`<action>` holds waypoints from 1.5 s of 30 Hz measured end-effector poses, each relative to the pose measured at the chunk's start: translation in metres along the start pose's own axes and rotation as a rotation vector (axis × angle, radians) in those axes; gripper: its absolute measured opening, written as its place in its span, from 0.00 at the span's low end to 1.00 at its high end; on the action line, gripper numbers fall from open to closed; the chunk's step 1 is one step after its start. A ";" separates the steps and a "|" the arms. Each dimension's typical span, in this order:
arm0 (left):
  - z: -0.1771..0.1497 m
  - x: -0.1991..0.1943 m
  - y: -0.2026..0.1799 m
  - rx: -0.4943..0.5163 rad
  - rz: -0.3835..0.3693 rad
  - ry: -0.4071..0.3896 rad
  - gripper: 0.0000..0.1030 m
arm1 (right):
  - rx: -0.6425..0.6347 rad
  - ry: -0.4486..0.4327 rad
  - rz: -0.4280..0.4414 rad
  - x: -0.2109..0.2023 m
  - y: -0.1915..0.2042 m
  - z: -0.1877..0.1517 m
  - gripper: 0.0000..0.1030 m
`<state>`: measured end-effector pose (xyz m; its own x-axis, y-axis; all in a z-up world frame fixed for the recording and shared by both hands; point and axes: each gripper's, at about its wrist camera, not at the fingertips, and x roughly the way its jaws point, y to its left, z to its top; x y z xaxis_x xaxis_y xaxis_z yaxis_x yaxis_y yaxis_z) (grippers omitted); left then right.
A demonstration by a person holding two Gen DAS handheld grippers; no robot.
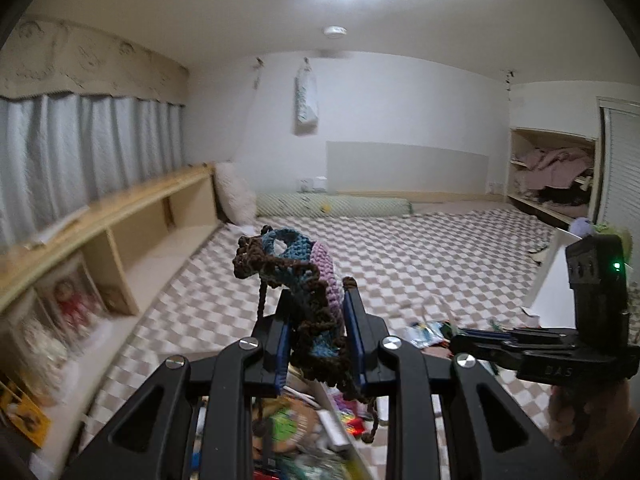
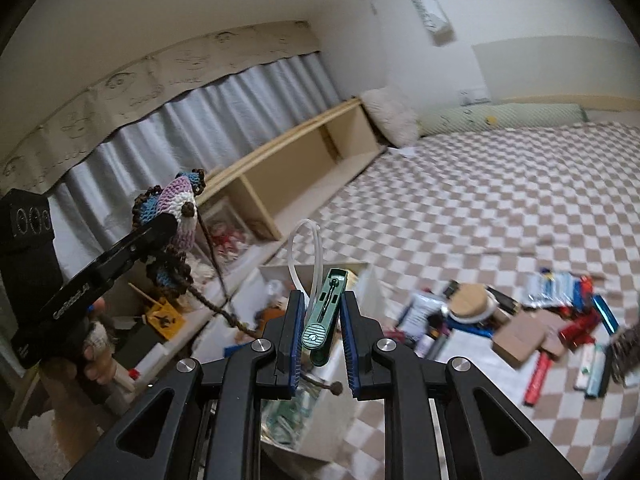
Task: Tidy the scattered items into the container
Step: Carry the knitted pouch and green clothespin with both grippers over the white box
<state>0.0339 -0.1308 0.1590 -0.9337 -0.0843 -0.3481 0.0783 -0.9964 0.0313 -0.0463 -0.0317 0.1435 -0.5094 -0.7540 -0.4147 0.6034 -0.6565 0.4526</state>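
My left gripper (image 1: 318,320) is shut on a crocheted pouch (image 1: 304,280) of blue, lilac and brown yarn, held high above the white container (image 1: 332,420). The pouch's cords dangle toward the container. The pouch also shows in the right wrist view (image 2: 180,216), at the left. My right gripper (image 2: 320,320) is shut on a small green device (image 2: 322,316) with a clear plastic loop, held above the same white container (image 2: 360,280), which holds several items. The right gripper also shows in the left wrist view (image 1: 460,340), at the right.
A pile of scattered items (image 2: 540,320), packets, small boxes and a round wooden lid, lies on the checkered mat (image 2: 480,200) right of the container. A low wooden shelf (image 1: 120,232) runs along the curtained left wall. Pillows (image 1: 332,204) lie at the far wall.
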 end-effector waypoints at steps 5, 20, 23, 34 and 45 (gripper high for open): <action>0.014 -0.015 0.027 0.014 0.080 -0.040 0.24 | -0.005 0.001 0.068 0.008 0.017 0.014 0.18; -0.008 -0.014 0.082 0.027 0.204 0.029 0.24 | -0.077 0.064 0.160 0.046 0.056 0.015 0.18; -0.021 -0.008 0.089 0.024 0.210 0.065 0.24 | -0.091 0.082 0.170 0.055 0.062 0.015 0.18; -0.070 0.021 0.106 0.017 0.193 0.218 0.24 | -0.092 0.137 0.177 0.086 0.063 0.007 0.18; -0.126 0.051 0.107 0.105 0.189 0.409 0.24 | -0.092 0.199 0.151 0.119 0.060 -0.005 0.18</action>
<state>0.0390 -0.2415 0.0268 -0.6904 -0.2793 -0.6673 0.1781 -0.9597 0.2175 -0.0671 -0.1605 0.1173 -0.2843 -0.8188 -0.4988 0.7217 -0.5253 0.4509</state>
